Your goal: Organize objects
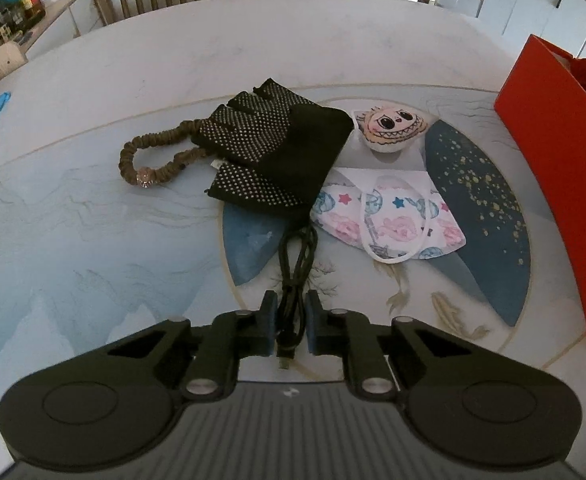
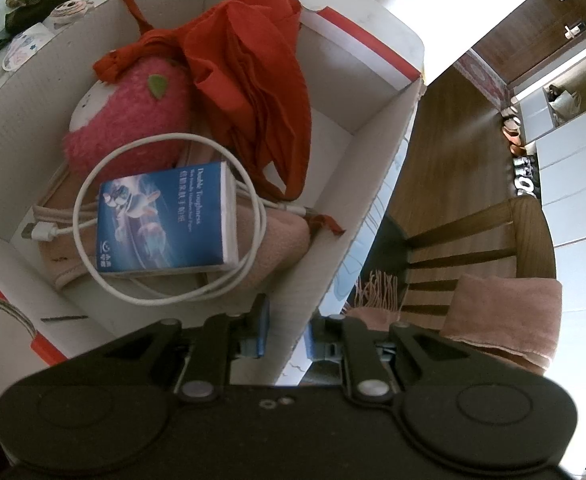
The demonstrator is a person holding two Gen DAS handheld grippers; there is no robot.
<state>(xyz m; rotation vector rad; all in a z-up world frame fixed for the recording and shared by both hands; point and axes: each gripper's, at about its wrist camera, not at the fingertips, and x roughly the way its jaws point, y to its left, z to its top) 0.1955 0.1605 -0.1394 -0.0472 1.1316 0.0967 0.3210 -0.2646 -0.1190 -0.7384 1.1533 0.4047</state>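
Half the black cable (image 1: pixel 293 276) hides under the glove (image 1: pixel 277 148); the left gripper (image 1: pixel 290 322) pinches its near end. Inside the box (image 2: pixel 357 120) lie a tissue pack (image 2: pixel 169 220), white cord (image 2: pixel 165 292), pink plush (image 2: pixel 133 116); the right gripper (image 2: pixel 287 334) clamps the box wall.

Right gripper (image 2: pixel 286 334) pinches box wall (image 2: pixel 333 264); inside: tissue pack (image 2: pixel 165 220), white cable (image 2: pixel 249 196), pink plush (image 2: pixel 133 120).

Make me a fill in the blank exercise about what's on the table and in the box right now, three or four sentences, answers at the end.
1. The left gripper has its fingers around a black ____.
2. The right gripper straddles a wall of the cardboard ____.
3. In the box, a white cable loops around a blue ____ pack.
4. The brown scrunchie lies partly under the black dotted ____.

Answers: cable; box; tissue; gloves
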